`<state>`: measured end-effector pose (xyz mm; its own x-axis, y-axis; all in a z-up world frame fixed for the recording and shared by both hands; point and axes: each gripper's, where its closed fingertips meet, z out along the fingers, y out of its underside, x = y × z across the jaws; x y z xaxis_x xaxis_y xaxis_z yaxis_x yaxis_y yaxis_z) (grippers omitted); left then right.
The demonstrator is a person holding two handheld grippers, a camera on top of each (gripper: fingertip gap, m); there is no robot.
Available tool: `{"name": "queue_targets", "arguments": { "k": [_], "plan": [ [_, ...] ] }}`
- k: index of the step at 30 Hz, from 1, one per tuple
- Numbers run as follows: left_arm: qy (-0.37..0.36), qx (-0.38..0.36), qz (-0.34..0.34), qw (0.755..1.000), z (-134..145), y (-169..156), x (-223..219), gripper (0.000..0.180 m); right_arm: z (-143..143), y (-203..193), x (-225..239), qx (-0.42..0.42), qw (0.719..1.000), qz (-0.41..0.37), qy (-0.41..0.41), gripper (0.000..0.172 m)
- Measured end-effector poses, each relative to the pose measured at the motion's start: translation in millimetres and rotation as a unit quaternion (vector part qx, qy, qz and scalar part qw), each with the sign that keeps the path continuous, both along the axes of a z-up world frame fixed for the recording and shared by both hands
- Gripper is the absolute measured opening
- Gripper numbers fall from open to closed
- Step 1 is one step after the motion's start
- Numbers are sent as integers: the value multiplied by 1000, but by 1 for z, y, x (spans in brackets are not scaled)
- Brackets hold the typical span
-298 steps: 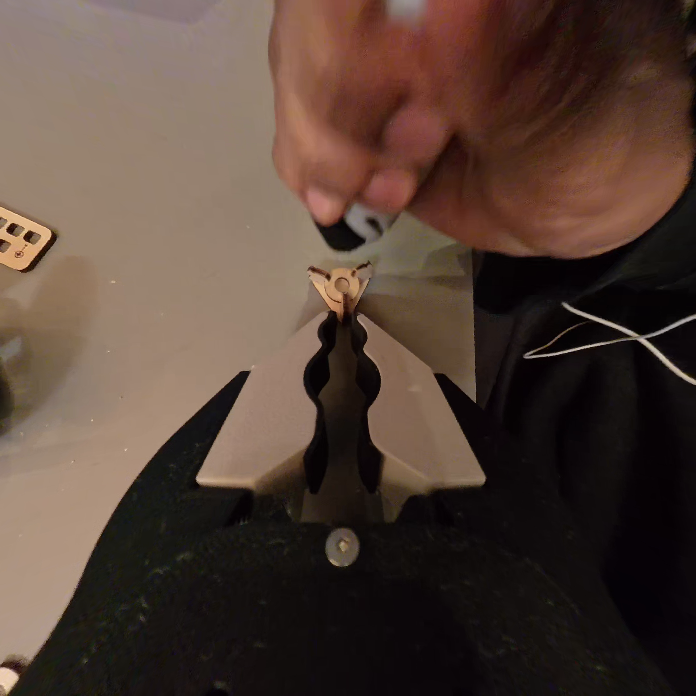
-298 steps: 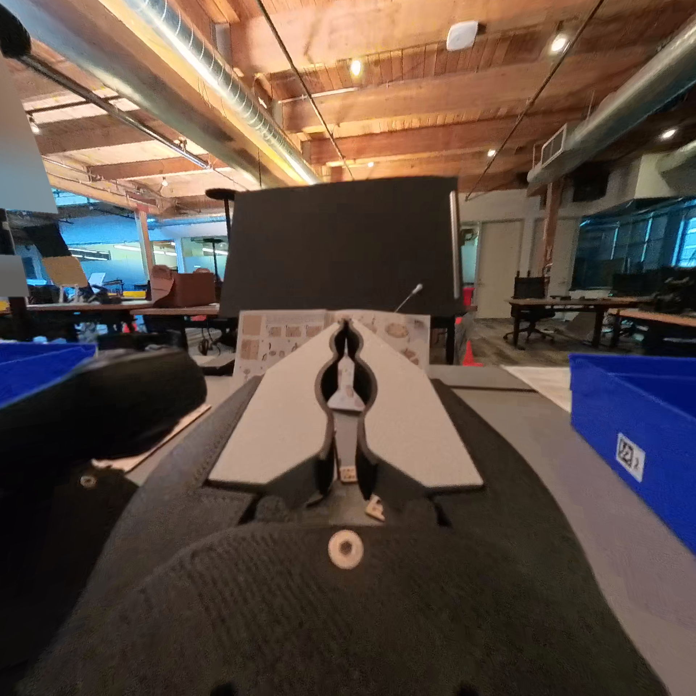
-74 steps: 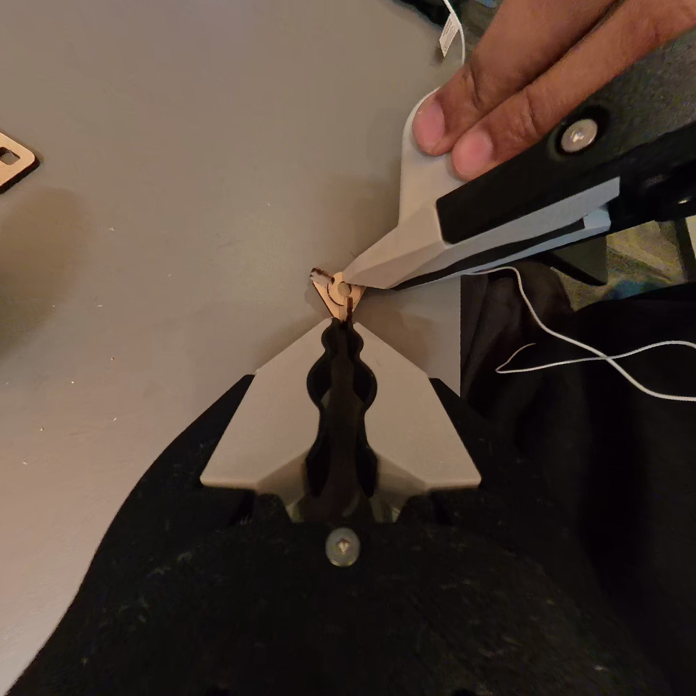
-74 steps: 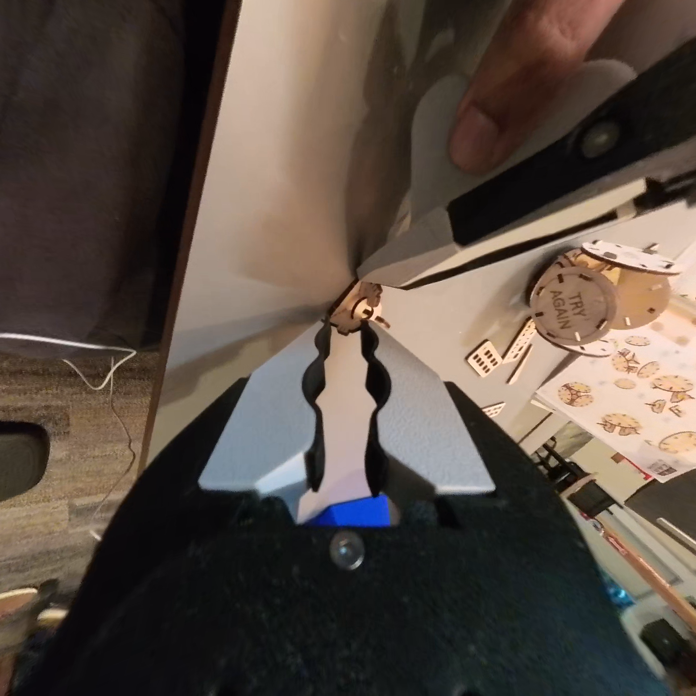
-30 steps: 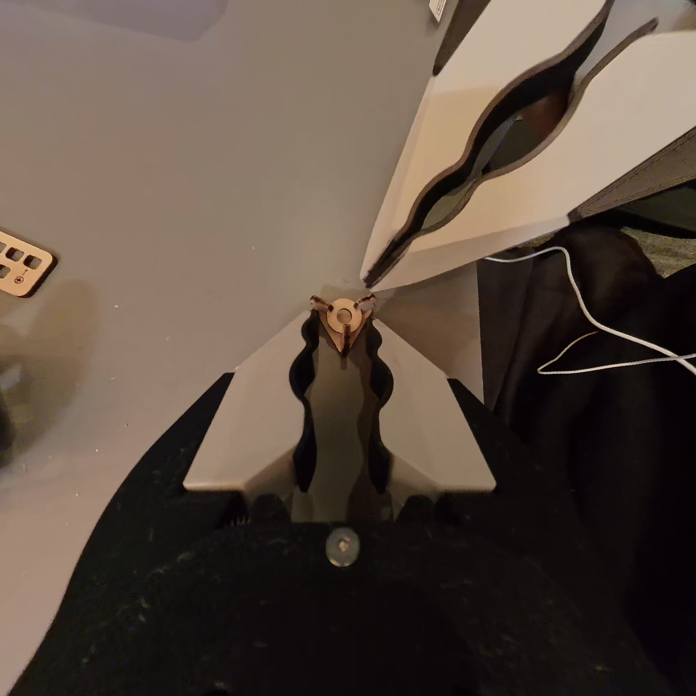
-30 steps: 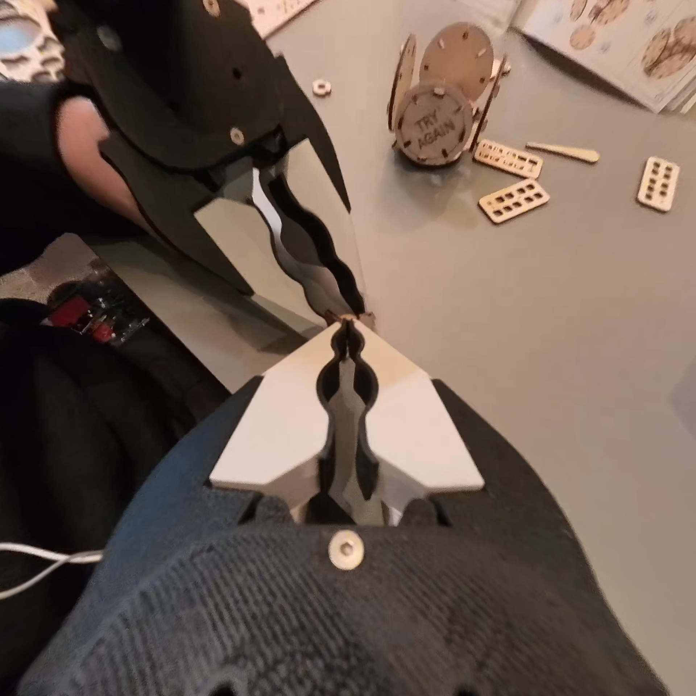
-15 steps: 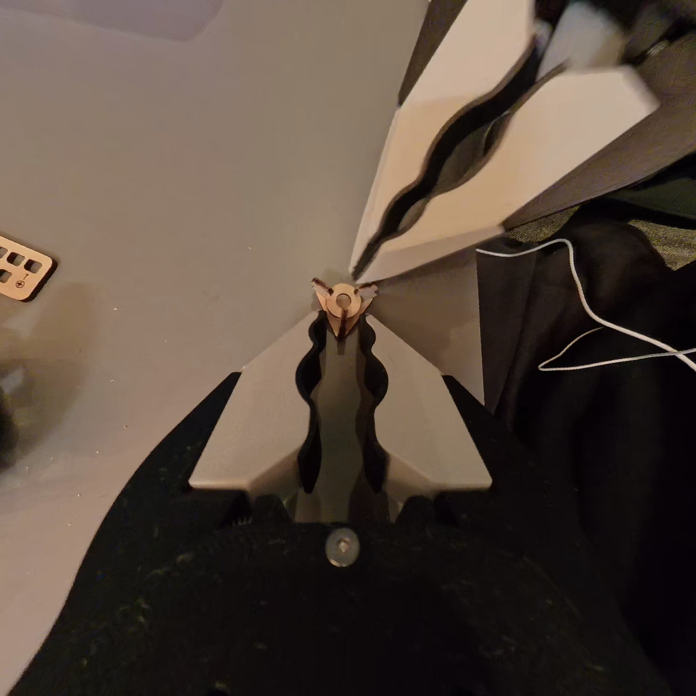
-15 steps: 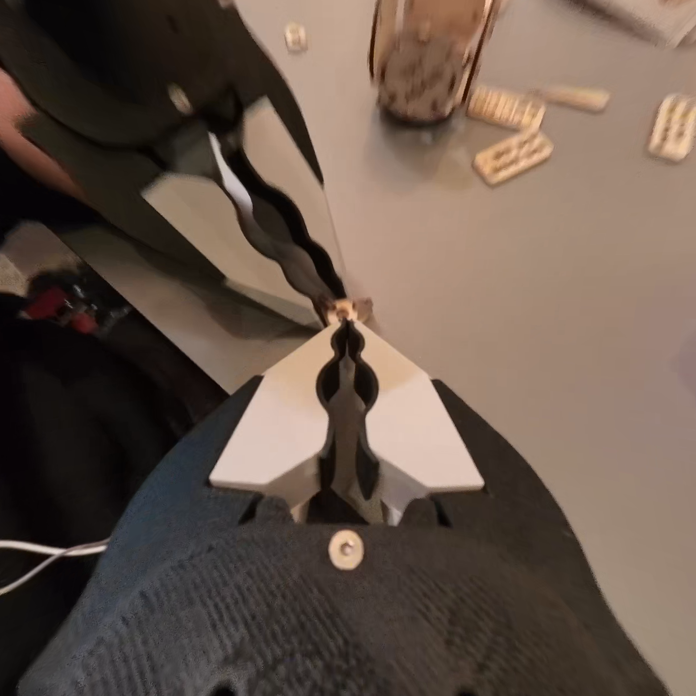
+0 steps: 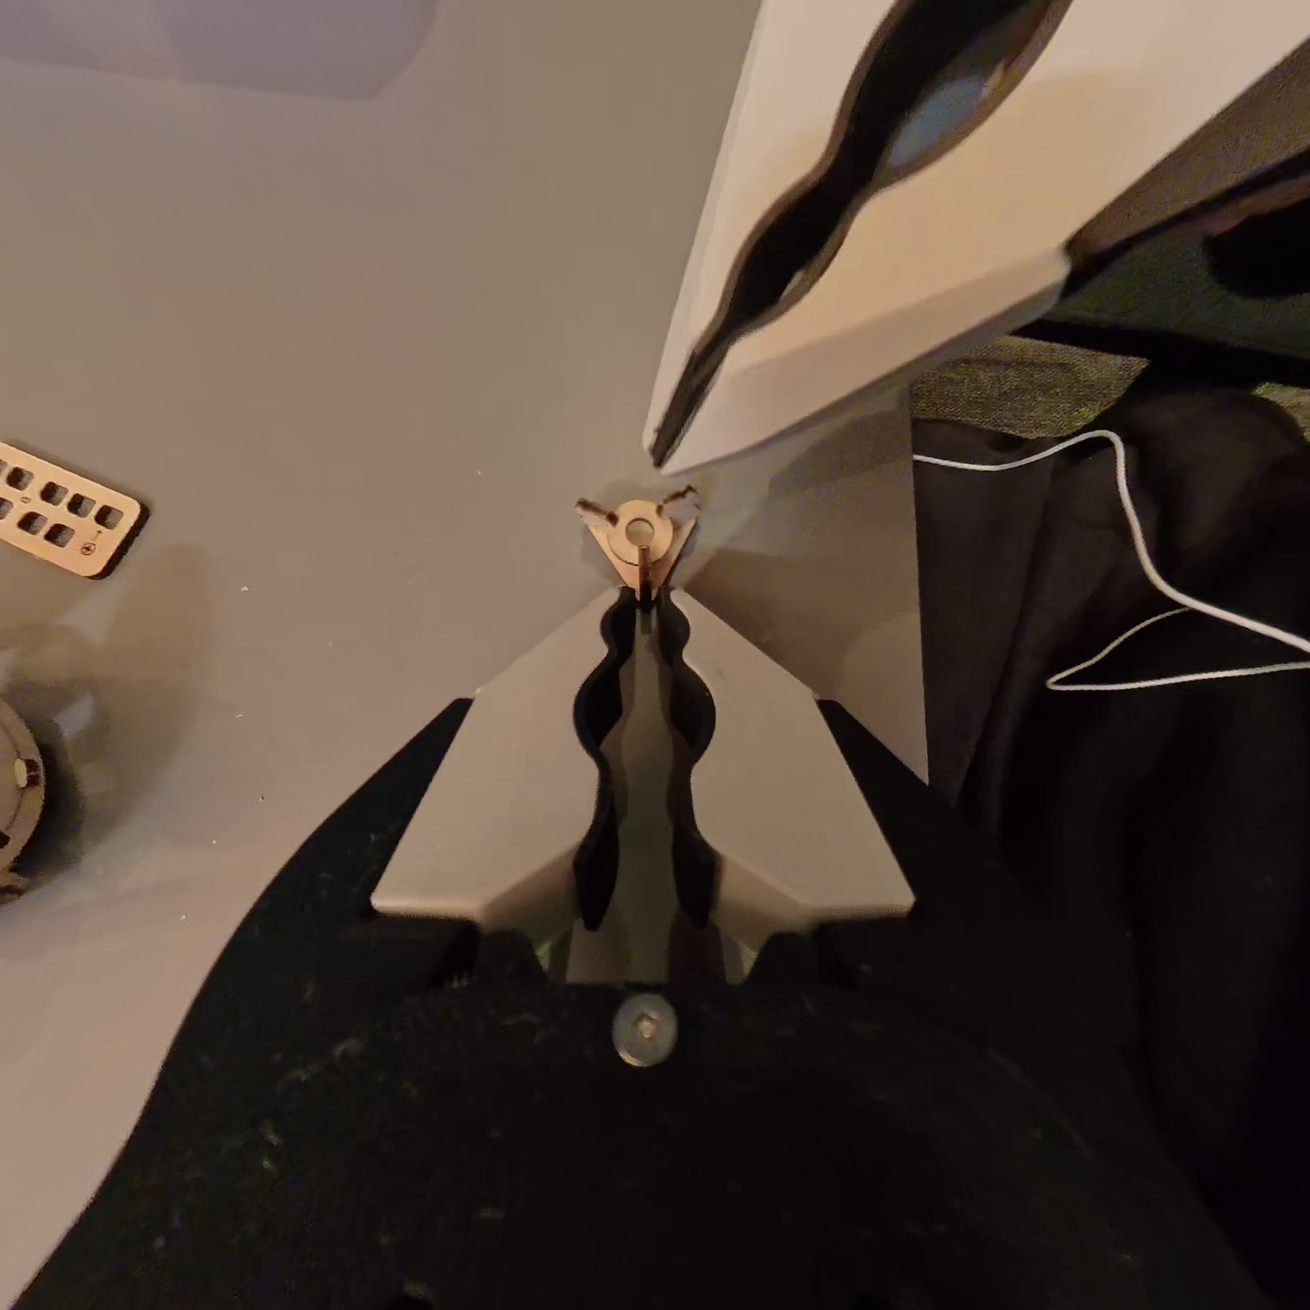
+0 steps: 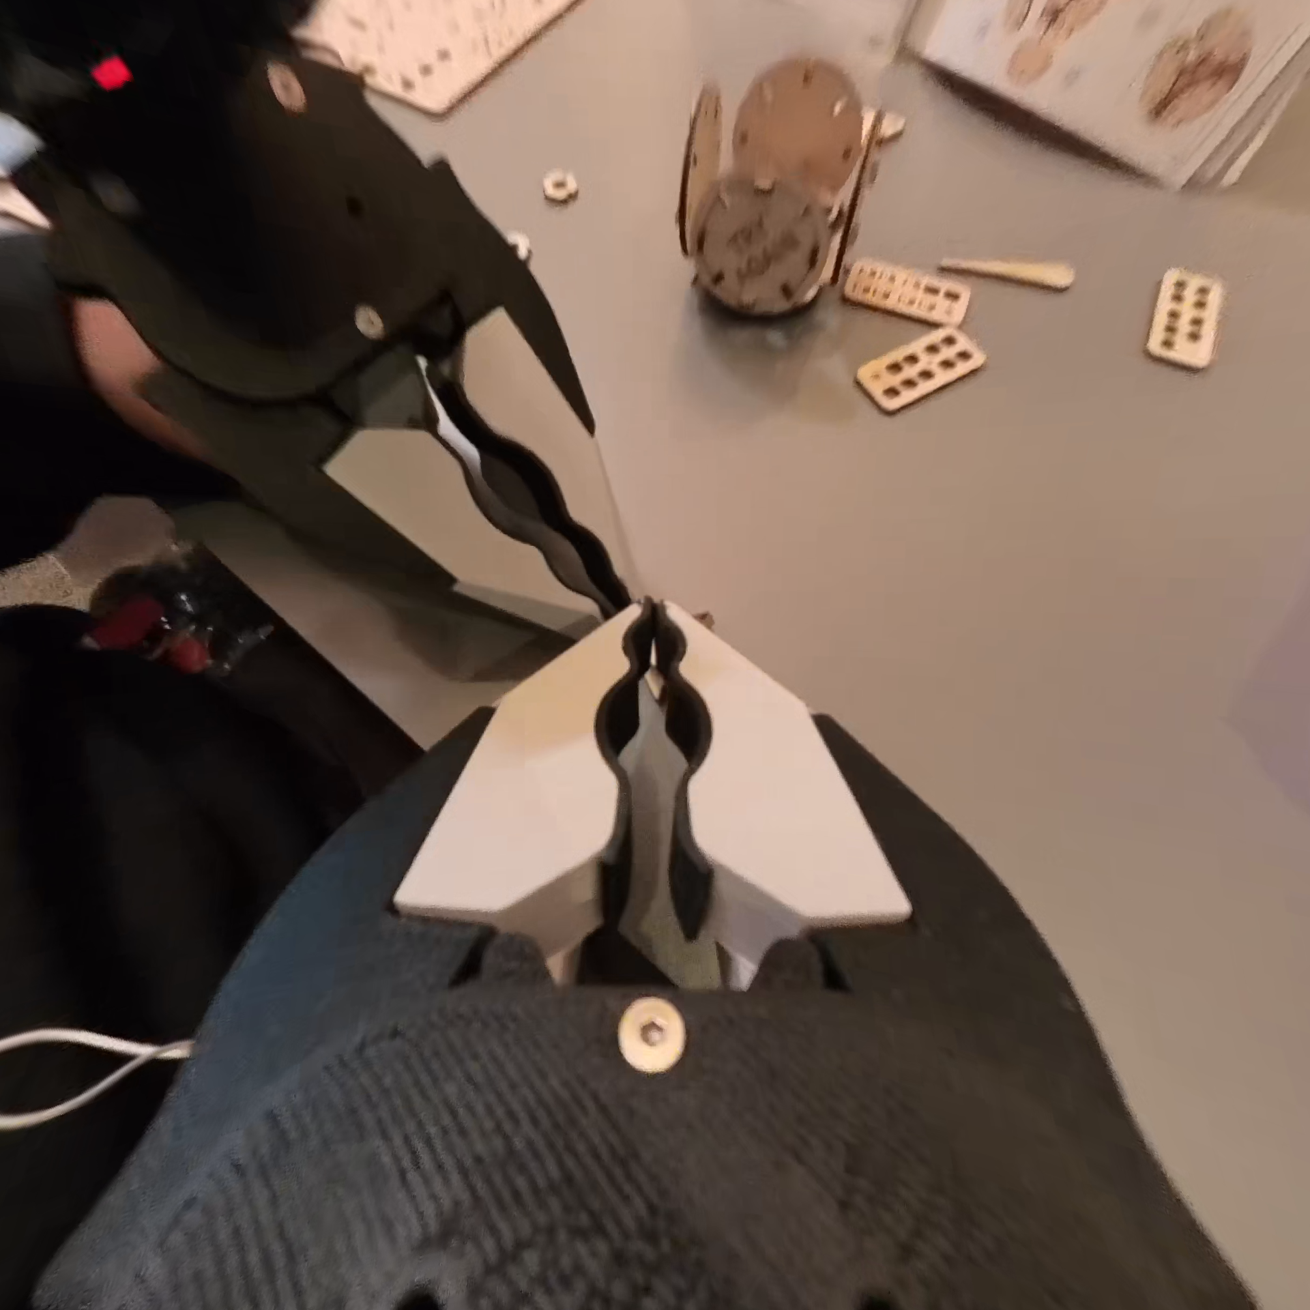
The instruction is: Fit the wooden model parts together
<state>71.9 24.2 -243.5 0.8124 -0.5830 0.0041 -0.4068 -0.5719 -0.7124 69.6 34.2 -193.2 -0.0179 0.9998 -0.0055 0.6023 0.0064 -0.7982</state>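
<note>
**Loose parts around the grey tabletop**

A grey tabletop (image 9: pixel 283 283) is carrying scattered laser-cut wood. A round wooden assembly (image 10: pixel 769 205) of discs is standing far back, blurred. Just beside it three slotted wooden plates (image 10: pixel 920 368) are lying flat, with a thin wooden stick (image 10: pixel 1006 273) lying between two of them. A small nut (image 10: pixel 560 186) is sitting to the assembly's left. Printed sheets (image 10: pixel 1106 78) are lying at the far right corner. Off the tabletop's edge, a white cord (image 9: pixel 1134 567) is trailing across dark fabric (image 9: pixel 1134 780). A red-and-black object (image 10: pixel 163 631) is lying lower down, too blurred to identify.
</note>
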Motion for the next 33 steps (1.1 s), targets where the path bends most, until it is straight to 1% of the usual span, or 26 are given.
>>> {"name": "queue_targets", "arguments": {
  "k": [2,4,6,8,9,10,11,12,13,14,15,16,18,20,23,27,30,33],
  "plan": [
    [-1,-1,0,1000,0,0,0,5,3,0,2,-3,1000,0,3,0],
    [-9,-7,0,1000,0,0,0,5,-2,4,3,2,1000,-5,-2,0],
    [-13,-9,-1,1000,0,0,0,5,-3,7,2,1,1000,-11,15,0],
    [-13,-9,-5,1000,0,-1,1,8,13,11,-5,-2,997,-22,79,0],
    [-13,-9,-6,1000,0,-1,2,10,29,15,-10,0,991,-32,132,0],
    [-12,-8,-6,1000,0,-1,2,12,51,20,-14,4,979,-45,199,0],
    [-11,-8,-6,1000,0,-1,2,13,76,27,-16,10,959,-62,277,1],
    [-12,-8,-6,1000,0,-1,2,13,102,34,-14,15,932,-84,353,3],
    [-12,-8,-6,1000,0,-1,2,13,122,40,-11,19,904,-99,416,0],
    [-12,-8,-7,1000,0,0,3,13,137,45,-10,22,878,-111,465,0],
    [-11,-7,-8,1000,0,0,4,11,145,50,-10,22,858,-126,497,0],
    [-8,-6,-8,1000,0,0,4,8,147,56,-14,14,846,-143,513,0],
    [-3,-2,-8,1000,0,0,4,7,145,60,-26,-9,838,-161,521,0],
    [-3,-2,-8,1000,0,0,4,7,138,59,-39,-6,839,-169,516,0],
    [-6,-4,-8,1000,0,0,4,6,127,70,-51,40,847,-204,489,0],
    [-9,-6,-8,1000,0,0,4,6,121,65,-59,35,854,-204,478,0],
    [-9,-6,-8,1000,0,0,4,6,133,60,-54,51,844,-209,491,0],
    [-9,-6,-8,1000,0,0,4,6,157,51,-41,92,820,-211,523,0]
  ]
}}
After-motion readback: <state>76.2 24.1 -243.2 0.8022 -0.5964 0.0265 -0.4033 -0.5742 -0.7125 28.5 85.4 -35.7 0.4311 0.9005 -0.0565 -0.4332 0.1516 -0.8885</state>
